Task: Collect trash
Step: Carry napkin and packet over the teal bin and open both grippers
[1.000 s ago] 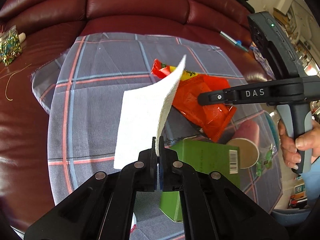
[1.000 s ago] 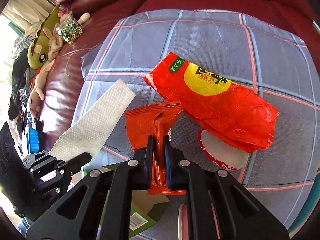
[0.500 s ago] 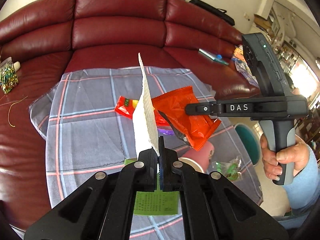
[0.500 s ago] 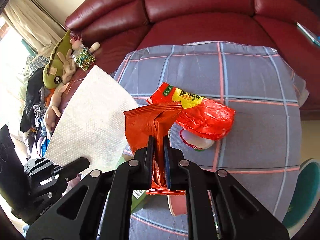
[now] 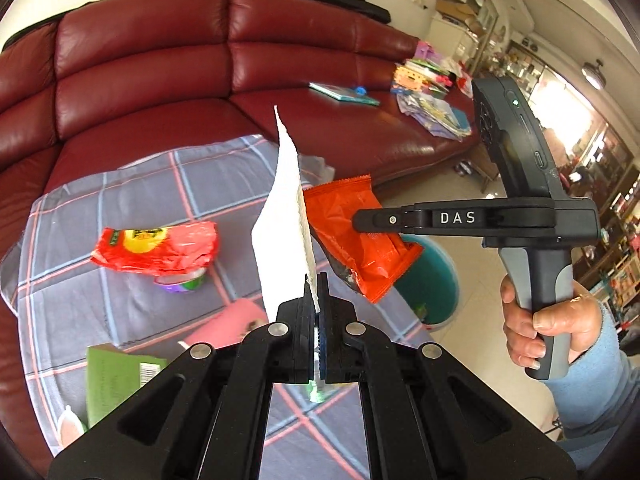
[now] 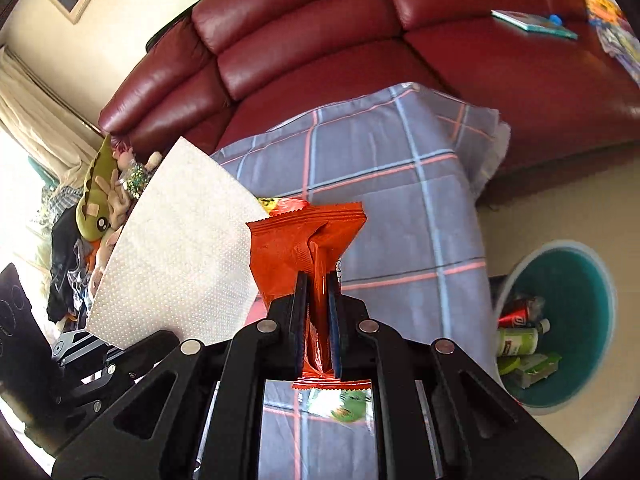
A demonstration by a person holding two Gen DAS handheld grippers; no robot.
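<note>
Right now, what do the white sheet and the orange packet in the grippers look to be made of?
White sheet: likely paper towel, matte with a dotted emboss and a perforated-looking edge. Orange packet: probably plastic or foil film, glossy, creased, with crimped zigzag seals.

On the arm of my right gripper (image 5: 356, 220), seen from my left one, I read the white letters "DAS". The green box (image 5: 116, 376) near the front left edge of the checked cloth (image 5: 140, 184) carries a barcode, its digits too small to read. The red and yellow wrapper (image 5: 156, 248) lying on the cloth has dark print on its yellow patch, which I cannot make out. Nothing else is legible.
</note>
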